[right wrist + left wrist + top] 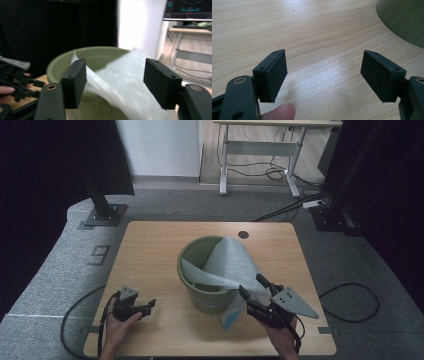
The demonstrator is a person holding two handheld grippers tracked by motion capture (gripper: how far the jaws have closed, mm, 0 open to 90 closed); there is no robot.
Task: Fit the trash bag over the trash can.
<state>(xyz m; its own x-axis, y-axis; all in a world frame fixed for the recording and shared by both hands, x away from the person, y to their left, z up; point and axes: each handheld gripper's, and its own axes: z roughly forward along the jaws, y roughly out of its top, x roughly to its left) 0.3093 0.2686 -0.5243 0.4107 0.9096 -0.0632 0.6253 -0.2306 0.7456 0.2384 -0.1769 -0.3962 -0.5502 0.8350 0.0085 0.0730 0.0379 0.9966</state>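
Wooden table (150,250), bag (235,265) hiding bucket (197,252) interior

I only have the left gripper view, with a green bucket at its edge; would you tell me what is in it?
Observer: A white plastic bag sits in the bucket, one side draped over the near rim down to the table.
Operator: Thank you; is the right gripper holding it?
Observer: No, the right gripper is open, the draped bag between its jaws but not pressed.
Operator: And where is my left gripper?
Observer: The left gripper is by the table's near edge, left of the bucket, apart from it.
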